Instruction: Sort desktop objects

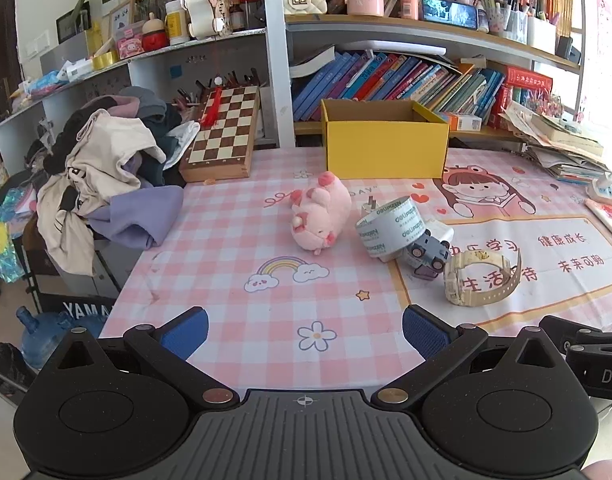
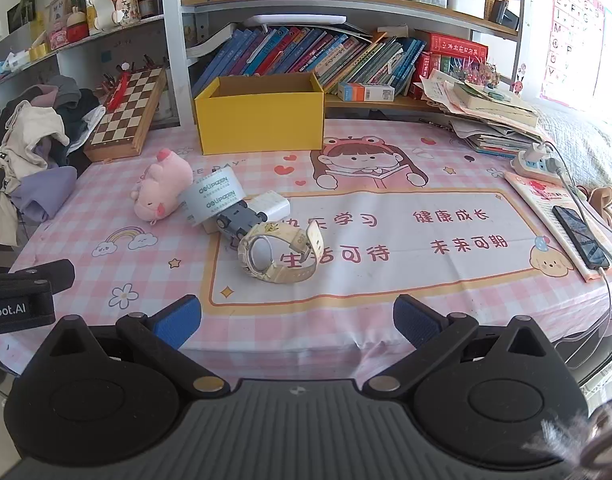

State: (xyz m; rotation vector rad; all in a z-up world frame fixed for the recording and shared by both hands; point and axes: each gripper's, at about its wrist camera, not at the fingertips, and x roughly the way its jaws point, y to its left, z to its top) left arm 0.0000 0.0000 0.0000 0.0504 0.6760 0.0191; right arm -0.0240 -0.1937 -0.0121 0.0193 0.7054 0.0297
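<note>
Nothing appears sorted yet: the yellow box [image 2: 261, 120] at upper centre looks empty. The pink plush pig [image 2: 161, 192], tape roll [image 2: 213, 200], toy car [image 2: 237, 220] and watch [image 2: 273, 256] are clustered mid-frame. The left gripper [image 1: 305, 330] and right gripper [image 2: 297, 322] are held wide, empty.

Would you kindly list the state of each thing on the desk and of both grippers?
Left gripper: open, empty.
Right gripper: open, empty.
Yellow box: open-topped, nothing visible inside.
Pink plush pig: on its side.
Tape roll: tilted, leaning on the toy car.
Watch: strap unfastened, on its side.
Chessboard case: closed, leaning.
</note>
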